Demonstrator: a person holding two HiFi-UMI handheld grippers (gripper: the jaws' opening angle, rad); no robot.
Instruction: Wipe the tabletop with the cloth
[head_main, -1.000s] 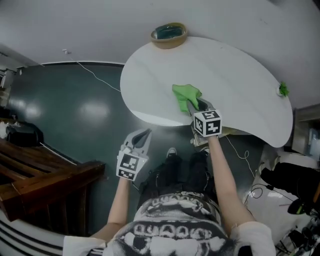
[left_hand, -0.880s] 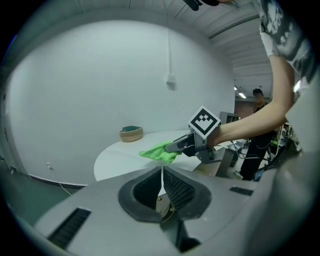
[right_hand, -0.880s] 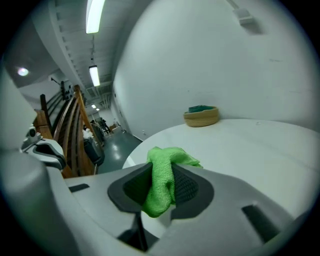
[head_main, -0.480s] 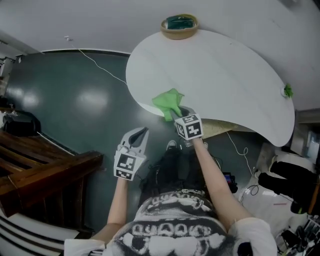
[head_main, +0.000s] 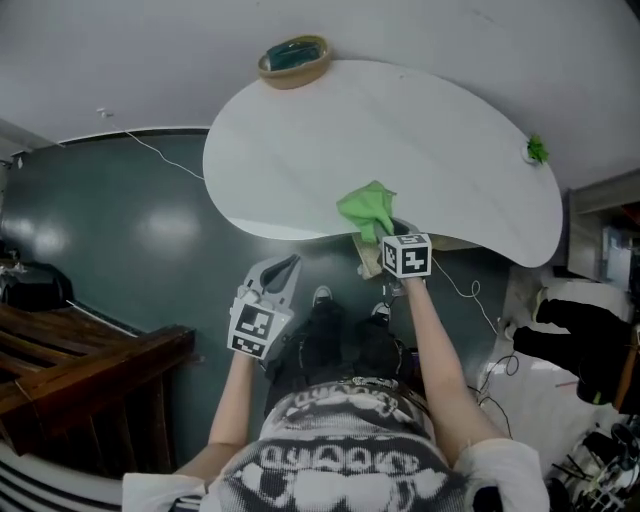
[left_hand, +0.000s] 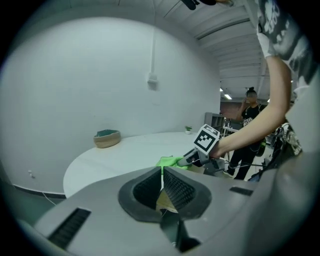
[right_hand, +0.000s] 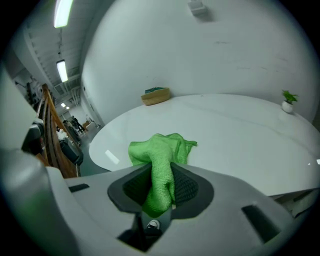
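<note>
Container first: one shallow woven basket (head_main: 293, 60) sits at the far rim of the white tabletop (head_main: 300, 150). Something dark teal lies in it, and I can't tell what.

Now the hands. Nearest in, the left gripper (head_main: 285, 268) hangs low over the dark floor (head_main: 120, 220), short of the table's near edge, on a bare forearm pushed forward. Its own view shows the jaws pressed flat together with nothing held between them.

Further out, the right arm is stretched straight ahead, bringing the right gripper (head_main: 390, 230) up to the near rim of the table. Its jaws are clamped on the green cloth (head_main: 368, 208): a strip is pinched between the pads, and the rest bunches out in front. That bunch lies on the tabletop just inside the near edge.

Around the table, a shoe (head_main: 322, 296) shows below, between the two grippers. A thin cable (head_main: 470, 295) trails down off the right side. Dark wooden steps (head_main: 90, 365) stand well off to the left. Between cloth and basket there is only bare white surface. A small potted plant (head_main: 537, 150) perches at the table's far right end, well apart from the cloth. The left gripper view picks up a person (left_hand: 248, 107) standing far back in the room.
</note>
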